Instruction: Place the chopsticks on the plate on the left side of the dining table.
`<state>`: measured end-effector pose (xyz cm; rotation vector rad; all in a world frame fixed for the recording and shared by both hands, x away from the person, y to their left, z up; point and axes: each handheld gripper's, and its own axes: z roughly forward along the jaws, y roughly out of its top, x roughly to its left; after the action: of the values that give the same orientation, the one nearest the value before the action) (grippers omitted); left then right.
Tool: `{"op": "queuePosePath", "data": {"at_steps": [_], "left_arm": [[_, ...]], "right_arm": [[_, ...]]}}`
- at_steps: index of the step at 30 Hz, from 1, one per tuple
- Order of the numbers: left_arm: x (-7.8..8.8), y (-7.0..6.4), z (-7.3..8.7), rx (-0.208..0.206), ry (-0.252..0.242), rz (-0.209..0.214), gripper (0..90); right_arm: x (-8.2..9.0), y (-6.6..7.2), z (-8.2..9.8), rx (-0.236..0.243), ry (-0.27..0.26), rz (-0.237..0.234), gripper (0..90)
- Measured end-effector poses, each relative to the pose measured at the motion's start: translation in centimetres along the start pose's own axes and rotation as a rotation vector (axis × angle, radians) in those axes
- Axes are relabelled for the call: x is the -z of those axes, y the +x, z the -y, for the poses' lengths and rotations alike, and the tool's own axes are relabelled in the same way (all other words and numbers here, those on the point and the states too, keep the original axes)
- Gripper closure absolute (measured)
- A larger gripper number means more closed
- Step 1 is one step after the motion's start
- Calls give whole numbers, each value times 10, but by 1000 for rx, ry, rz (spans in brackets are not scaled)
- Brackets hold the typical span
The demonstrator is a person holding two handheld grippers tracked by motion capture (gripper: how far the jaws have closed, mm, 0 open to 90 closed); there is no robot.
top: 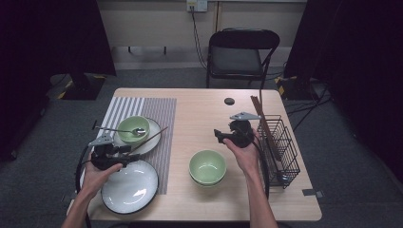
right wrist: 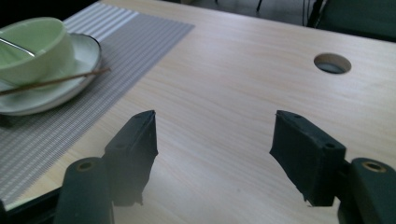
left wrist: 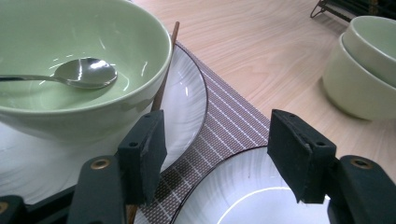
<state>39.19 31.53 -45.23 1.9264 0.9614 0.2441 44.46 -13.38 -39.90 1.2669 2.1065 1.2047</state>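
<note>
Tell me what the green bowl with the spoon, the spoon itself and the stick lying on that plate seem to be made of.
Green bowl: most likely glazed ceramic; it has thick walls and soft glossy highlights.
Spoon: polished metal, probably steel; its mirror-bright bowl reflects the light.
Stick: looks like wood or bamboo; it is thin, brown and matt. It appears to be a chopstick.

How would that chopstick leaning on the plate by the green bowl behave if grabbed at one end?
The chopstick looks thin and stiff, probably very light. Resting across the plate rim against the green bowl, it would likely pivot or roll. Narrow and smooth, it may slip between pads.
</note>
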Motion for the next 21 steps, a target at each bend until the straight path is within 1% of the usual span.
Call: {"op": "queuePosePath", "data": {"at_steps": [3, 7, 9, 12, 14, 17, 21], "left_arm": [[-1, -2, 0, -3, -5, 2, 372], [-2, -2, 0, -10, 1, 1, 372], [-2, -3, 0, -7, -1, 4, 371], [-1, -2, -1, 1, -9, 14, 372], [-2, -2, -1, -3, -7, 10, 372], [-2, -1, 0, -2, 1, 8, 372], [-3, 0, 0, -3, 2, 6, 371]], "right_arm": [[8, 1, -11, 2, -26, -29, 320], [18, 2, -23, -2, -57, -45, 337], [22, 3, -28, 4, -73, -52, 348], [28, 3, -37, 15, -80, -60, 367], [32, 2, -44, 25, -88, -62, 380], [39, -1, -51, 24, -106, -72, 398], [47, -6, -59, 23, -110, -80, 422]]}}
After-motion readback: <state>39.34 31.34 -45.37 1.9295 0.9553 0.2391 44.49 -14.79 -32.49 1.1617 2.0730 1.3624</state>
